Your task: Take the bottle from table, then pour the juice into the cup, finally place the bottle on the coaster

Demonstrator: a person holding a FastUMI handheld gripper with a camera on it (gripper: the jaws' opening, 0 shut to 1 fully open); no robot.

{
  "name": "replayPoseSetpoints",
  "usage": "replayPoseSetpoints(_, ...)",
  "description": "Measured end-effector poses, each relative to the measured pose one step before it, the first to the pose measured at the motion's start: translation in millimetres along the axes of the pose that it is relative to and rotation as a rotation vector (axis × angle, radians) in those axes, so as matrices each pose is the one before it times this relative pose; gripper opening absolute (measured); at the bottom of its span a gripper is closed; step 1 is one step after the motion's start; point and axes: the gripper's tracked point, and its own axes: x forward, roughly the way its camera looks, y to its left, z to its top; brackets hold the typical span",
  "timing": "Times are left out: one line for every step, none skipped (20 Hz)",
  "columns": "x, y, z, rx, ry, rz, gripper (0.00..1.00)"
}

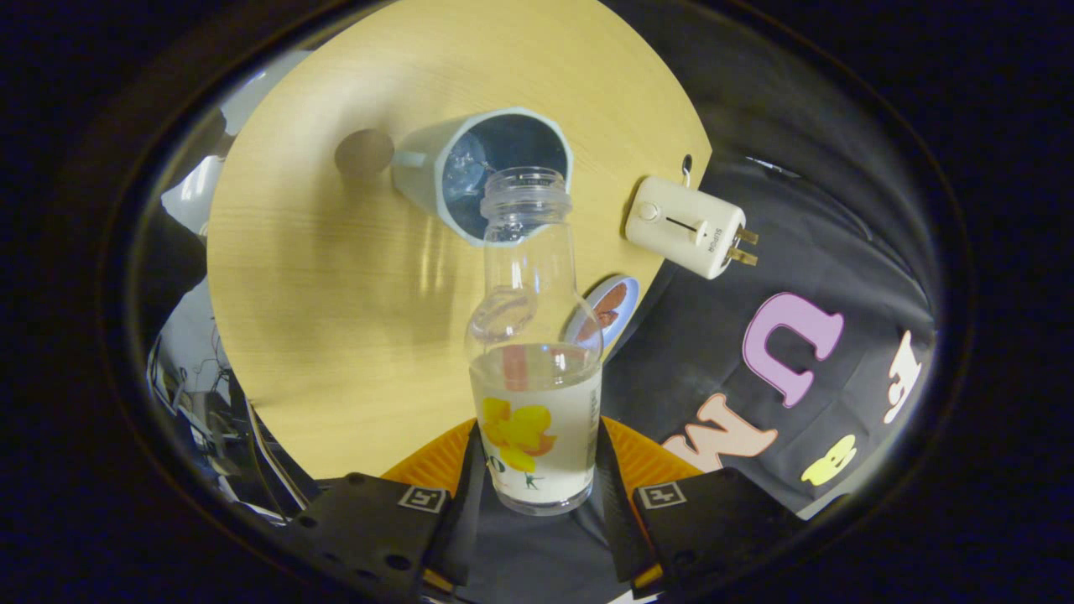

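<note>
Bottle (535,352) sat between the two jaws of the gripper (537,495), and both jaws pressed on its sides, holding it tight. It was made of clear glass with no cap on. Its lower part had a white label with a yellow flower on it. Its neck was thin and its body was fat. Some clear liquid lay in the bottom half, and the top half looked empty.

The bottle's open mouth pointed toward 12 o'clock and sat right at the rim of the cup (482,172). The cup was pale blue-grey and dark inside, with something shiny at its bottom. It stood on the round wooden surface (336,294).

Toward 1 o'clock from the bottle, near the edge of the surface, was a small white box with a slider and two metal prongs (690,226). A round coaster (611,309) with a brown picture peeked out just behind the bottle's shoulder, at about 2 o'clock.
</note>
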Motion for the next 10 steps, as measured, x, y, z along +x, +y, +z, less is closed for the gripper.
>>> replayPoseSetpoints(0.26, 0.27, -1.88, -0.00503, 0.00239, -0.00308, 0.67)
replayPoseSetpoints(-0.47, -0.81, -1.78, -0.00542, 0.00540, -0.00142, 0.67)
replayPoseSetpoints(-1.64, 0.49, -2.11, -0.00571, 0.00410, -0.00283, 0.67)
replayPoseSetpoints(-1.62, -0.24, -0.41, -0.00390, 0.00233, -0.00332, 0.67)
replayPoseSetpoints(-0.65, 0.56, -2.58, -0.00479, 0.00549, 0.00053, 0.67)
replayPoseSetpoints(-0.96, -0.44, -0.81, -0.00159, 0.00074, 0.00146, 0.67)
replayPoseSetpoints(-0.03, 0.44, -0.54, -0.00155, 0.00274, 0.00092, 0.67)
replayPoseSetpoints(-0.38, -0.89, -1.07, -0.00045, 0.00192, 0.00054, 0.67)
replayPoseSetpoints(-0.30, 0.31, 0.51, -0.00052, -0.00100, 0.00211, 0.67)
replayPoseSetpoints(-0.26, -1.04, 0.78, 0.00107, -0.00223, 0.00297, 0.67)
